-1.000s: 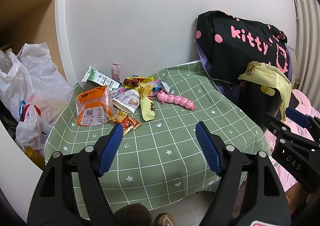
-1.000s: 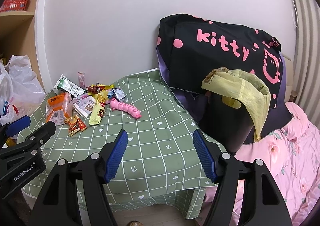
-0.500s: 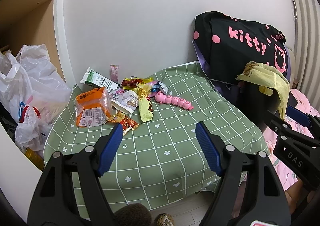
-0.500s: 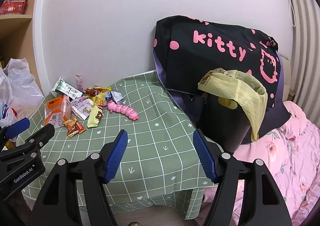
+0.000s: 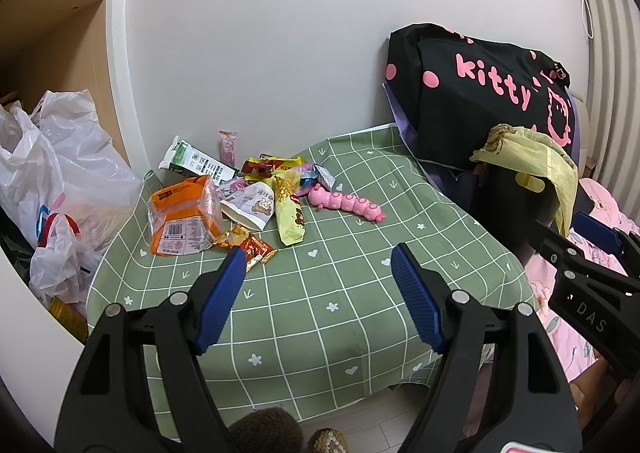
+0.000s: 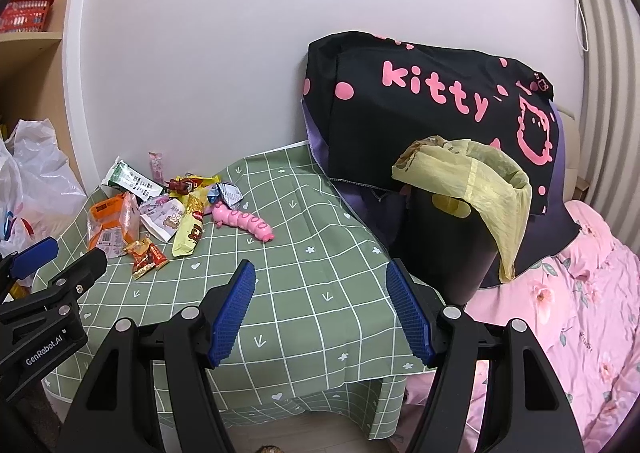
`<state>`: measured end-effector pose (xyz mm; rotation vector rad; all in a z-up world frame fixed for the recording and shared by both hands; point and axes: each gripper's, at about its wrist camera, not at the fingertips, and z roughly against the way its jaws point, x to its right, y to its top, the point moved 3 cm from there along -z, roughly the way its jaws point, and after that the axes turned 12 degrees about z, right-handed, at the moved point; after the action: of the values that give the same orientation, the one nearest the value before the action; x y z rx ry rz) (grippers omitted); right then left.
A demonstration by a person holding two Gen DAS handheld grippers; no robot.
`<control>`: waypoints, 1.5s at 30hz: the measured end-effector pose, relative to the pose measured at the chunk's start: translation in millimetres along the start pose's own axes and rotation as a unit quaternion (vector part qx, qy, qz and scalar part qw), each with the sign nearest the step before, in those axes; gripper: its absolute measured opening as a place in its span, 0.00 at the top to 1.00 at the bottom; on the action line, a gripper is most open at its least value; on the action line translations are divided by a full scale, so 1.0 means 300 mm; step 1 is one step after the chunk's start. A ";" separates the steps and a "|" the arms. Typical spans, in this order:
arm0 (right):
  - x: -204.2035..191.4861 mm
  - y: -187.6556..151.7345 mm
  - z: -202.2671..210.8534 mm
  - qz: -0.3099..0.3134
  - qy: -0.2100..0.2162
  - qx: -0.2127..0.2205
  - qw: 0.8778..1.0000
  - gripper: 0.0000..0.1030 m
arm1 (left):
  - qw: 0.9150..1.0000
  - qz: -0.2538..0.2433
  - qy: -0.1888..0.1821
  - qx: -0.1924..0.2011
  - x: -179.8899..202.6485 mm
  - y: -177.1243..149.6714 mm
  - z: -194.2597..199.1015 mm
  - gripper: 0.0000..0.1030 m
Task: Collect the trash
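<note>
Several snack wrappers lie heaped at the far left of a green checked tablecloth [image 5: 320,293]: an orange bag [image 5: 182,215], a yellow packet [image 5: 290,213], a white paper bag [image 5: 254,209], a red-gold wrapper [image 5: 248,247] and a green-white pack [image 5: 196,163]. A pink caterpillar toy [image 5: 346,205] lies beside them. A black bin with a yellow liner [image 6: 468,189] stands right of the table. My left gripper [image 5: 318,257] hangs open above the near part of the cloth, holding nothing. My right gripper [image 6: 320,271] is open too, empty, near the table's front right.
White plastic bags [image 5: 52,181] are piled left of the table under wooden shelves [image 5: 48,5]. A black "kitty" bag [image 6: 432,101] leans on the wall behind the bin. Pink floral bedding [image 6: 560,313] lies to the right. A white wall backs the table.
Both grippers have drifted slightly; the view shifted a little, with the wrappers sitting marginally nearer. Both stay open and empty.
</note>
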<state>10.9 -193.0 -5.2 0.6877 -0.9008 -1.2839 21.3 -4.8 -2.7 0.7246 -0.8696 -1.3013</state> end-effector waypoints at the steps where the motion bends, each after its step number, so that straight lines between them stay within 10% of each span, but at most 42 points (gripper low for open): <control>1: 0.001 0.001 0.000 0.000 0.000 0.000 1.000 0.38 | 1.000 0.000 0.000 0.000 0.001 0.000 0.000 0.31; 30: 0.017 0.015 -0.033 0.003 -0.003 -0.002 1.000 0.38 | 1.000 0.011 0.001 -0.004 -0.051 0.024 -0.043 0.31; 45: -0.076 0.152 -0.409 0.077 0.037 -0.024 0.996 0.38 | 0.999 0.036 0.033 -0.010 -0.234 0.138 -0.378 0.31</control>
<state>138.9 -169.1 -31.9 0.6131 -0.8430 -1.1320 136.6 67.7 -33.7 0.7109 -0.8221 -1.2151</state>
